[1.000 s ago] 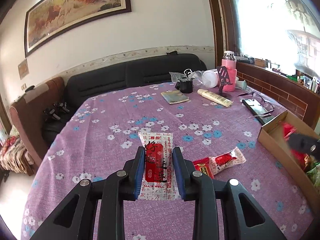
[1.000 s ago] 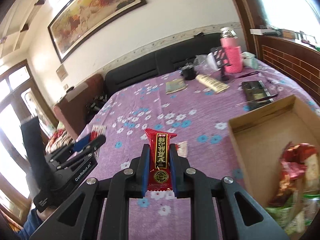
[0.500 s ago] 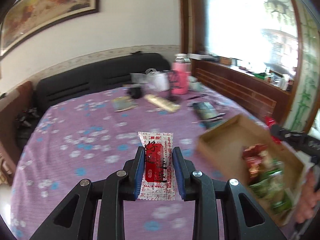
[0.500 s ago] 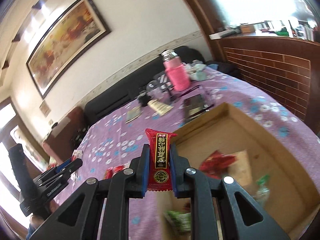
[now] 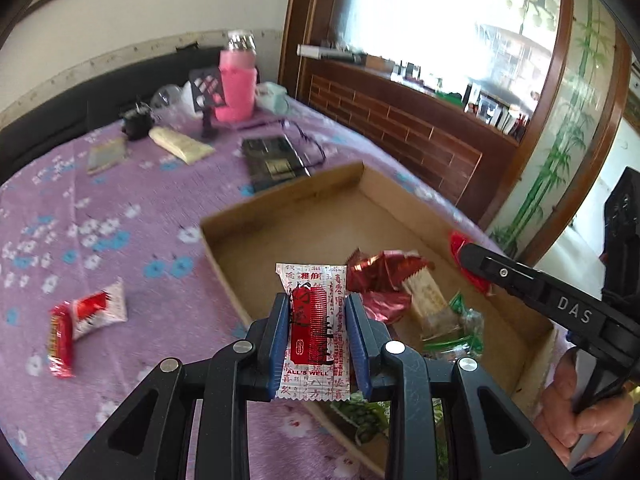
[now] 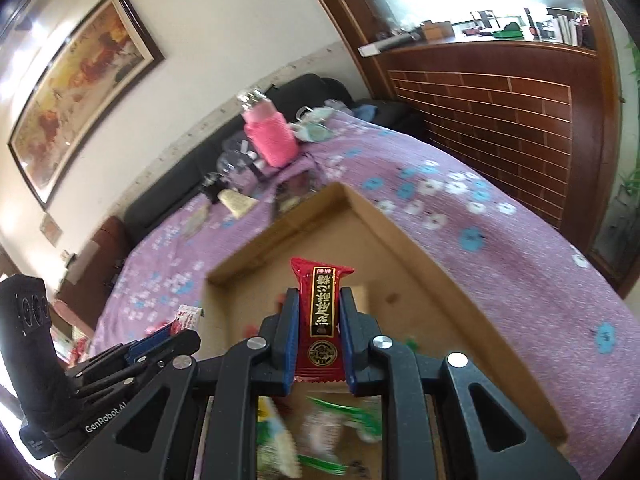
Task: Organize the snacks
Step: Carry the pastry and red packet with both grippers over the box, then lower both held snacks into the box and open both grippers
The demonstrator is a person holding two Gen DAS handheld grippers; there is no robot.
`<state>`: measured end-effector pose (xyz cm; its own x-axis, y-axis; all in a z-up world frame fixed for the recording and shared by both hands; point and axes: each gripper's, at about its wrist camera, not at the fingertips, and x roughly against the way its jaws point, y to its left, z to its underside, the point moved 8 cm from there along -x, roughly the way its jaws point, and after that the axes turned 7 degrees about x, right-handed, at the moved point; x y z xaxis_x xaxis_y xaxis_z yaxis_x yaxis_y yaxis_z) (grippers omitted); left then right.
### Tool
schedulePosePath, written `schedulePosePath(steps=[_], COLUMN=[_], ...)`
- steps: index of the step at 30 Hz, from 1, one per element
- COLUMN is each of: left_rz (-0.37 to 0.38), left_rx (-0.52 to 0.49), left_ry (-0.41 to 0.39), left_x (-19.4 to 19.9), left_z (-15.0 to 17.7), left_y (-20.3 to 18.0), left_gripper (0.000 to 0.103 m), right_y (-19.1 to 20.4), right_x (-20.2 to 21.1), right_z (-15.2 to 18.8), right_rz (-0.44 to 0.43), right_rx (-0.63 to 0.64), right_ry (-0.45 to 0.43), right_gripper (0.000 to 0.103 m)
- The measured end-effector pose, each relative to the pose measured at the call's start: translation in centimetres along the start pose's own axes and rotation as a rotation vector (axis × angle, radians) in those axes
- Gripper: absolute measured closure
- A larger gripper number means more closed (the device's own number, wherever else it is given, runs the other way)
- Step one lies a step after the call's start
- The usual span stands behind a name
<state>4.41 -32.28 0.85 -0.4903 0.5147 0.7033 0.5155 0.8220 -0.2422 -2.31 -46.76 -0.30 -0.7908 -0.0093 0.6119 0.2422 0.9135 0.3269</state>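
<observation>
Both tools have been carried across the bench since the earlier frames, from above the purple flowered cloth (image 5: 120, 216) to the cardboard box (image 5: 280, 208), and each packet is seen to be held as before. The bench, covered by this cloth, is the largest thing in both views; a black sofa (image 6: 168, 200) is seen behind it, and a framed painting (image 6: 76, 88) hangs on the wall. The cardboard box is placed on the cloth at the near side, and several wrapped snacks (image 5: 384, 280) are already lying inside it, some red and some green. A pink bottle (image 5: 237, 80) is standing upright at the far end of the bench, with a dark flat case (image 5: 272, 160) between it and the box. The left tool (image 5: 316, 336) is closed almost fully on a white and red packet (image 5: 314, 320), which is pressed between the blue pads and is held over the near left part of the box. The right tool (image 6: 319, 332) is also nearly closed, on a red packet with a black stripe (image 6: 322, 308), held upright over the inside of the box. In the left view the right tool is seen at the right edge, gripped by a hand (image 5: 580, 412). Two more small snack packets (image 5: 86, 322) are lying on the cloth, left of the box and apart from it.
</observation>
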Motion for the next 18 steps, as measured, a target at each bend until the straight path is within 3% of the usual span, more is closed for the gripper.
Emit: schedulePosePath(steps=[14, 16, 18], left_rz=[0.010, 0.013, 0.020], left_rx=[-0.019, -0.024, -0.021], left_ry=[0.045, 0.044, 0.049], left_x=[-1.6, -1.6, -1.5], left_z=[0.7, 0.7, 0.8], left_y=[-2.2, -2.5, -2.7], left_gripper=[0.074, 0.071, 0.053], right_y=[-1.8, -2.0, -2.1], right_x=[0.2, 0.5, 0.6], right_z=[0.8, 0.8, 0.8], right_rz=[0.002, 0.004, 0.003], right_rx=[-0.018, -0.025, -0.027], right_ry=[0.009, 0.003, 0.000], right_gripper=[0.085, 0.085, 0.085])
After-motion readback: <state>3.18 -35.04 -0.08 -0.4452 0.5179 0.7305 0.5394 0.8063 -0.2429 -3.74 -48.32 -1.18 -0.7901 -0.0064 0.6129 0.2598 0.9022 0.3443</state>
